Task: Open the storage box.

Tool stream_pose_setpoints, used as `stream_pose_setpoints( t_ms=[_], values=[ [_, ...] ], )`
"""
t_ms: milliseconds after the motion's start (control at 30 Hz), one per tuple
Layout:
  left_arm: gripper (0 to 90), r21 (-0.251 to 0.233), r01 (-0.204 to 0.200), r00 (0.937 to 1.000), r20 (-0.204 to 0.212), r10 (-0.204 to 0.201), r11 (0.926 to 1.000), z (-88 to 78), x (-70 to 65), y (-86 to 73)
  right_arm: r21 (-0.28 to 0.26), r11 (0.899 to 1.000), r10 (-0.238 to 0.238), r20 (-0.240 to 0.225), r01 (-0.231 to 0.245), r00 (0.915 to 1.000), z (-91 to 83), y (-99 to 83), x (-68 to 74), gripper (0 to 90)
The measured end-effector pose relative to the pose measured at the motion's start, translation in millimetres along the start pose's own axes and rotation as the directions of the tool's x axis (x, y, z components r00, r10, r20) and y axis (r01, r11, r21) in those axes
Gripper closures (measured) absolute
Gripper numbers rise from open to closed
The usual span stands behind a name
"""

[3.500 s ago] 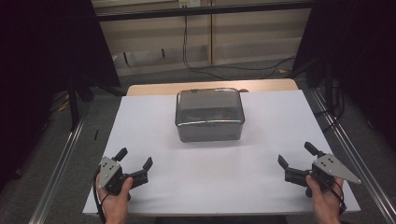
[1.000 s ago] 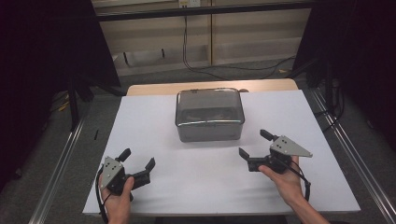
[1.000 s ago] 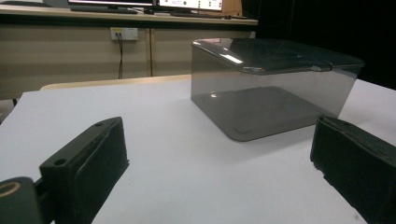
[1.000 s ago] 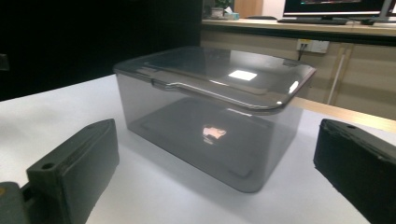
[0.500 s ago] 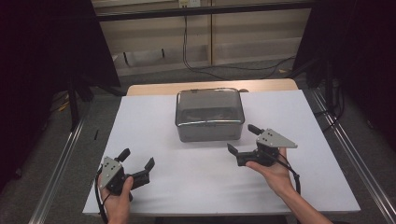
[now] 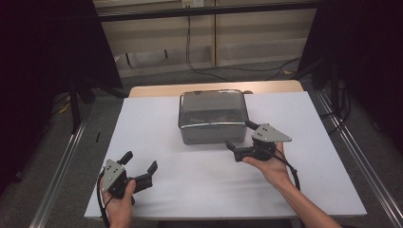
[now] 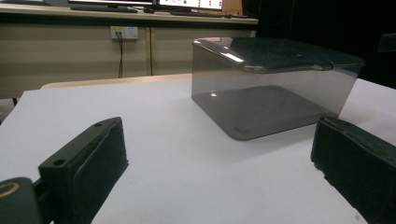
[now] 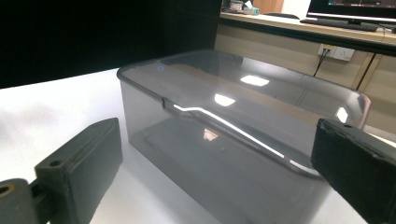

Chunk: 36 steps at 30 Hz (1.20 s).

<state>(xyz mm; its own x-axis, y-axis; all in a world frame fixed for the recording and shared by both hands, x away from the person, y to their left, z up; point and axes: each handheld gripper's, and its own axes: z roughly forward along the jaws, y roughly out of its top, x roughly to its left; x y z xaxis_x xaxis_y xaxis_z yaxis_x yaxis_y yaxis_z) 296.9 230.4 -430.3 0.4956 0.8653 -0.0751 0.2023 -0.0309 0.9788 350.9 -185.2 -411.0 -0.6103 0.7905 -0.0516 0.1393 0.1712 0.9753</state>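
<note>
High view: lidded box just beyond right tool, jaws apart.

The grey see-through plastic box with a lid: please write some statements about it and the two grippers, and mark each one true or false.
1. The grey see-through plastic box has its lid on. True.
2. The right gripper holds the box between its jaws. False: its jaws are open and stand at the box's near right corner, not closed on it.
3. The left gripper is close to the box. False: it is near the front left of the white table top, well apart from the box.
4. The jaws of the left gripper are open. True.
5. The box is full of small items. False: through its walls it looks empty.
</note>
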Motion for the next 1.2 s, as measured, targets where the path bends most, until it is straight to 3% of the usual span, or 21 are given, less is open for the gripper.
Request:
stream_pose_setpoints(
  t_ms=[67,167,233,300,333,367,467,533,600,667,767,800,833,867,933,967,1000,1067,1100,1167,1200],
  values=[
    [3.4,-0.001,-0.004,1.0000,-0.001,0.004,1.0000,-0.3,0.1,0.2,0.003,1.000,-0.010,0.002,0.010,1.0000,1.9,1.5,0.9,1.0],
    [3.2,-0.002,0.001,1.0000,0.004,-0.001,1.0000,-0.2,0.3,0.3,0.028,0.997,-0.076,0.002,0.076,0.9971,9.9,4.5,7.5,1.3],
    [3.2,0.004,0.002,1.0000,0.007,-0.002,1.0000,0.4,0.3,0.0,0.031,0.995,-0.095,0.007,0.095,0.9955,11.0,4.6,9.0,1.4],
    [3.2,0.004,-0.008,1.0000,0.004,0.008,1.0000,0.6,0.2,0.3,0.034,0.987,-0.158,0.009,0.158,0.9873,13.4,7.1,13.6,1.6],
    [3.2,0.004,-0.008,1.0000,0.004,0.008,1.0000,0.6,0.2,0.3,0.034,0.987,-0.158,0.009,0.158,0.9873,13.4,7.1,13.6,1.6],
    [3.2,-0.001,-0.006,1.0000,0.003,0.006,1.0000,0.8,-0.1,0.4,0.037,0.978,-0.206,0.019,0.205,0.9783,14.8,9.6,15.5,1.7],
    [3.2,-0.001,-0.006,1.0000,0.001,0.006,1.0000,0.6,0.1,0.3,0.043,0.970,-0.241,0.018,0.240,0.9705,16.3,11.5,16.6,2.4],
    [3.2,-0.002,-0.006,1.0000,-0.001,0.006,1.0000,0.5,0.2,0.4,0.054,0.949,-0.311,0.008,0.310,0.9505,20.8,12.0,20.8,4.0],
    [3.2,-0.001,-0.006,1.0000,-0.001,0.006,1.0000,0.4,0.2,0.3,0.058,0.940,-0.338,0.010,0.337,0.9411,23.0,12.1,22.4,4.5],
    [3.2,0.000,-0.009,1.0000,-0.001,0.009,1.0000,0.2,0.5,0.4,0.062,0.925,-0.377,0.020,0.376,0.9259,25.1,12.6,24.3,6.2],
    [3.2,0.000,-0.009,1.0000,-0.004,0.009,1.0000,0.7,0.3,0.5,0.078,0.888,-0.458,0.037,0.454,0.8884,26.6,15.6,26.7,7.7],
    [3.2,0.000,-0.011,0.9999,-0.006,0.011,0.9999,1.0,-0.2,0.7,0.082,0.883,-0.466,0.038,0.462,0.8838,26.8,16.5,27.0,8.1],
    [3.2,-0.001,-0.011,0.9999,-0.001,0.011,0.9999,1.5,-0.6,0.9,0.086,0.873,-0.485,0.045,0.481,0.8731,27.1,17.6,27.8,8.4],
    [3.2,-0.001,-0.011,0.9999,-0.001,0.011,0.9999,1.5,-0.6,0.9,0.089,0.856,-0.515,0.051,0.509,0.8559,27.4,19.1,28.5,8.5],
    [3.2,0.000,-0.010,0.9999,0.000,0.010,0.9999,1.8,-1.0,0.8,0.096,0.837,-0.545,0.060,0.539,0.8364,27.8,20.9,29.7,9.3],
    [3.2,-0.001,-0.009,1.0000,0.000,0.009,1.0000,1.8,-0.8,0.8,0.106,0.812,-0.581,0.068,0.573,0.8110,27.7,21.6,30.9,10.1],
    [3.2,0.000,-0.009,1.0000,0.001,0.009,1.0000,1.7,-0.8,0.8,0.110,0.797,-0.602,0.068,0.593,0.7958,28.3,22.0,32.1,10.7],
    [3.2,0.001,-0.011,0.9999,0.000,0.011,0.9999,1.5,-0.5,0.8,0.112,0.792,-0.608,0.064,0.600,0.7913,28.6,22.5,32.6,11.9],
    [3.2,0.001,-0.011,0.9999,0.000,0.011,0.9999,1.3,-0.1,0.7,0.120,0.769,-0.638,0.067,0.628,0.7674,29.6,21.8,33.5,15.0],
    [3.2,0.003,-0.009,1.0000,0.002,0.009,1.0000,1.3,0.0,0.5,0.129,0.762,-0.645,0.059,0.634,0.7623,29.9,21.1,34.0,17.4],
    [3.2,0.006,-0.004,1.0000,0.005,0.004,1.0000,1.3,0.1,0.2,0.134,0.743,-0.667,0.064,0.656,0.7426,30.2,20.8,34.2,18.2]
  ],
)
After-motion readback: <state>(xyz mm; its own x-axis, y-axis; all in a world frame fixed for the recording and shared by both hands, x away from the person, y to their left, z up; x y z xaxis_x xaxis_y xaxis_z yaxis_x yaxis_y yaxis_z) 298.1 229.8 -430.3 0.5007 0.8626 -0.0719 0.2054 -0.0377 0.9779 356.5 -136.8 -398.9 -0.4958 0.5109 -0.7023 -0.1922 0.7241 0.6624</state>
